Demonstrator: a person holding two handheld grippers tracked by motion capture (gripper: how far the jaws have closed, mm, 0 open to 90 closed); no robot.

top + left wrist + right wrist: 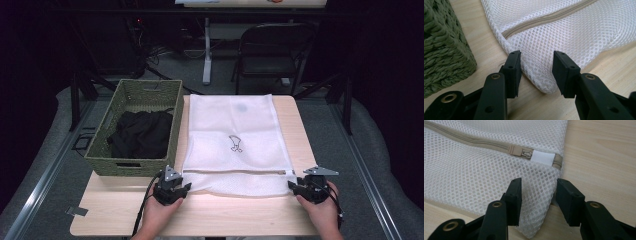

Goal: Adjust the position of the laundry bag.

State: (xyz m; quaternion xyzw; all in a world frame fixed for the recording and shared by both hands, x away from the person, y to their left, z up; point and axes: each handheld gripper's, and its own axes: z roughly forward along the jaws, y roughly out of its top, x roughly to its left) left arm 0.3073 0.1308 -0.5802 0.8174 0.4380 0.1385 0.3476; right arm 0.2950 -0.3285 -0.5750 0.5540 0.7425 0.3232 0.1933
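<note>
On the tabletop (240, 210), a white mesh bag (231, 142) lies beside a green basket (137, 127). Left tool (536, 68) and right tool (539, 200) each straddle a near corner, jaws apart, not yet pinching.

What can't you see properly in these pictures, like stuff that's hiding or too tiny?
- Black clothes in the green woven basket, high view: dark and bunched, so what they are or how many is unclear.
- Small dark mark on the white mesh laundry bag, high view: too small to make out.
- Basket in the left gripper view: cut off by the picture's edge.
- Zipper, right gripper view: runs off the left edge.
</note>
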